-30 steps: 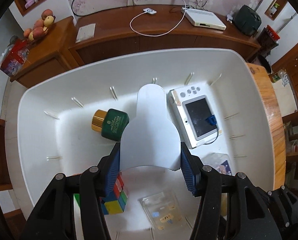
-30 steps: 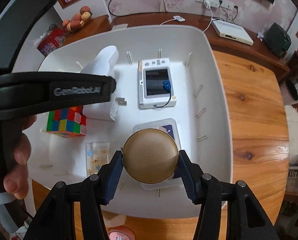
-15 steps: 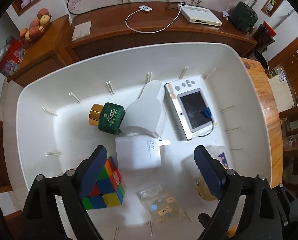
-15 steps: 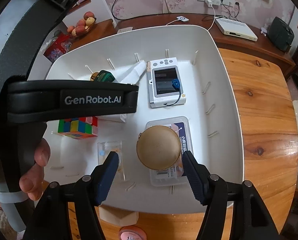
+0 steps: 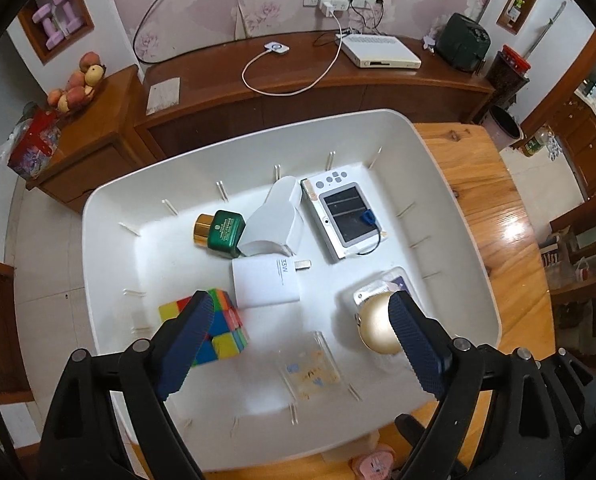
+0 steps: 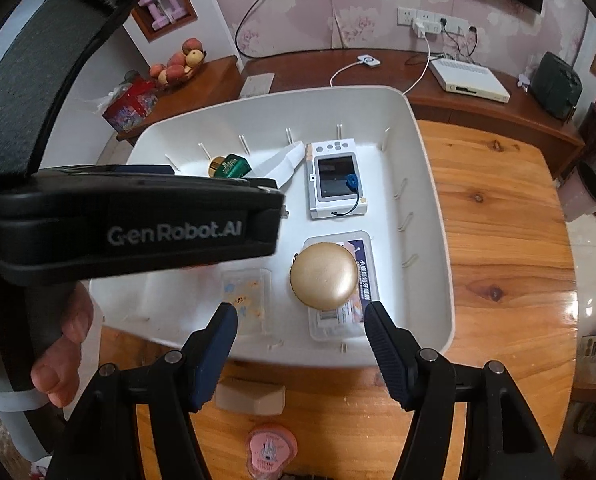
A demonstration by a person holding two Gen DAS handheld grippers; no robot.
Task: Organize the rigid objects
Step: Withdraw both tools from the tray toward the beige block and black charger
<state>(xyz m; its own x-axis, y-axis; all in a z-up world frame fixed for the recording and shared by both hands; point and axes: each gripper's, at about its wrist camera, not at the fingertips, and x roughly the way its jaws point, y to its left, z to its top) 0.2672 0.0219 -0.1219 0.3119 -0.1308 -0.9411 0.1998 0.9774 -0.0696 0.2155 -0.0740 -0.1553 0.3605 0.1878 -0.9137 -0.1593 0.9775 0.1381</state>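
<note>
A white bin [image 5: 110, 216] [image 6: 434, 208] on the wooden table holds a green bottle [image 5: 222, 232], a white charger [image 5: 264, 282] leaning on it, a white screen device [image 5: 344, 216] [image 6: 336, 178], a colour cube [image 5: 218, 326], a clear case [image 5: 312, 368] [image 6: 246, 298] and a gold round compact [image 5: 378, 326] [image 6: 324, 274] on a clear flat box [image 6: 350, 316]. My left gripper [image 5: 298, 336] is open and empty above the bin's near part. My right gripper [image 6: 300, 344] is open and empty above the bin's near rim, just behind the compact.
On the table in front of the bin lie a beige block [image 6: 252, 398] and a pink round item [image 6: 270, 450]. The left gripper's body and the hand holding it [image 6: 64, 328] hide the bin's left part in the right wrist view. A wooden sideboard [image 5: 298, 80] stands behind.
The left gripper let go of the white charger and the right let go of the gold compact; both opened and drew back and up from the bin.
</note>
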